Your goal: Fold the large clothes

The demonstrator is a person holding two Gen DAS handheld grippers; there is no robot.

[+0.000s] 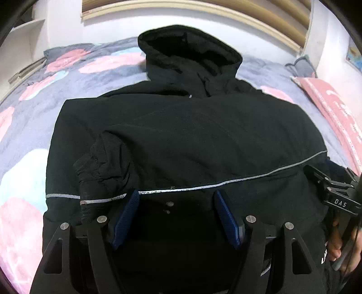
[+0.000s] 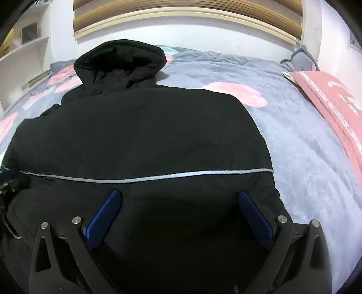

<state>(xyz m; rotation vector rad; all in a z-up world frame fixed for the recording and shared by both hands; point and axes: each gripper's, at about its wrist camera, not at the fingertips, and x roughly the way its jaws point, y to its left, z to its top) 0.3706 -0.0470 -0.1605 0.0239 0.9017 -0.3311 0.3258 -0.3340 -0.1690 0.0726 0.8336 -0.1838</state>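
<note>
A large black hooded jacket (image 1: 181, 135) lies spread on the bed, hood (image 1: 187, 52) at the far end, both sleeves folded across the body, a grey reflective stripe (image 1: 226, 183) crossing it. A cuff (image 1: 99, 162) lies on the left side. My left gripper (image 1: 176, 199) is open, blue pads over the jacket's lower part near the stripe, holding nothing. My right gripper (image 2: 181, 199) is open over the jacket (image 2: 147, 135) near its right side and hem, empty; it also shows at the right edge of the left wrist view (image 1: 334, 194). The hood (image 2: 122, 61) shows far left.
The bed cover (image 2: 305, 147) is grey-blue with pink and white cloud shapes. A pink pillow (image 2: 334, 101) lies at the right, a grey cushion (image 2: 301, 61) behind it. A wooden headboard (image 2: 181, 20) and white wall stand beyond. White shelves (image 2: 25, 56) stand at the left.
</note>
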